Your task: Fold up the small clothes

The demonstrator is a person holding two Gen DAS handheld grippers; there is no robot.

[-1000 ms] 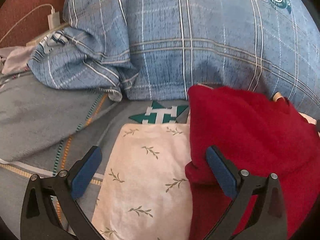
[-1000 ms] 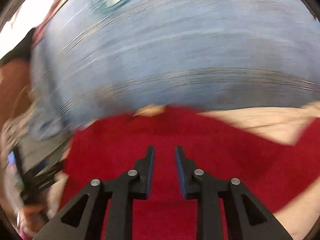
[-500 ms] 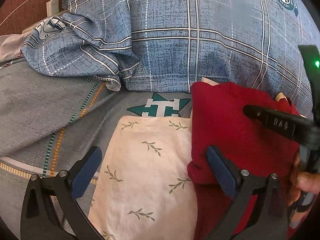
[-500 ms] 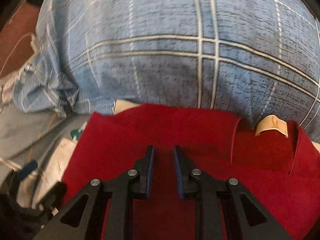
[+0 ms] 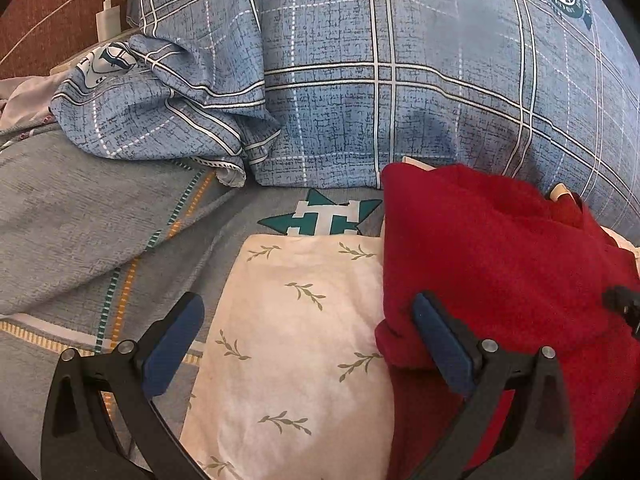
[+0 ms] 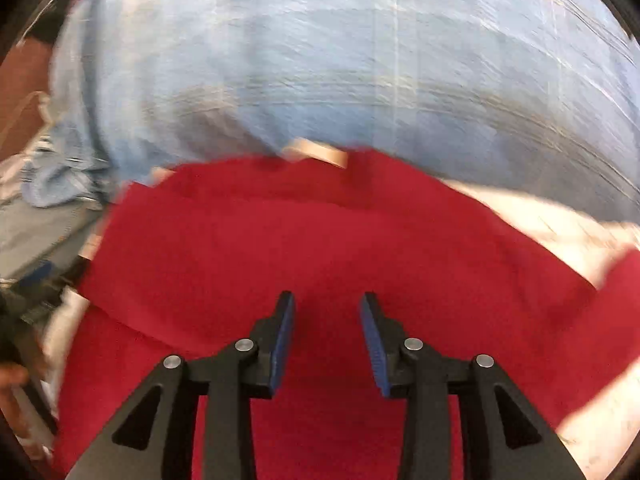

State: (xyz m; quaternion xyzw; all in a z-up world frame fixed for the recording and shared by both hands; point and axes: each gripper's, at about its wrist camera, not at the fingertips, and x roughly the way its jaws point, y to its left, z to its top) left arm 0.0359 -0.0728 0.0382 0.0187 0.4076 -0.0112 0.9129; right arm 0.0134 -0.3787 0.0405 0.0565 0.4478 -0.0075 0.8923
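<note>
Your red garment (image 5: 500, 264) lies on the bed (image 5: 80, 216), its far edge against the blue plaid pillow (image 5: 400, 100). From the left wrist view it looks folded at least once: a doubled left edge sits on top of a lower red layer, and its left side overlaps the cream leaf-print cloth (image 5: 304, 340), which already lies flat and squared beside it. A pale neck label (image 6: 316, 152) shows at the far edge of the red piece in the right wrist view, though that picture is badly blurred.

Your left hand-held gripper (image 5: 308, 336) is spread wide and holds nothing; its right pad (image 5: 440, 340) rests against or just over the folded red edge, and its left pad is over the grey bedspread. Your right hand-held gripper (image 6: 326, 332) hovers over the middle of the red garment with the jaws parted a moderate way and nothing between them.

By my reading, the cream piece is done and the red one is partway there. What seems left is another fold to bring it down to a compact shape, then squaring it up beside the cream cloth. Whether more clothes wait out of view, I cannot tell.
</note>
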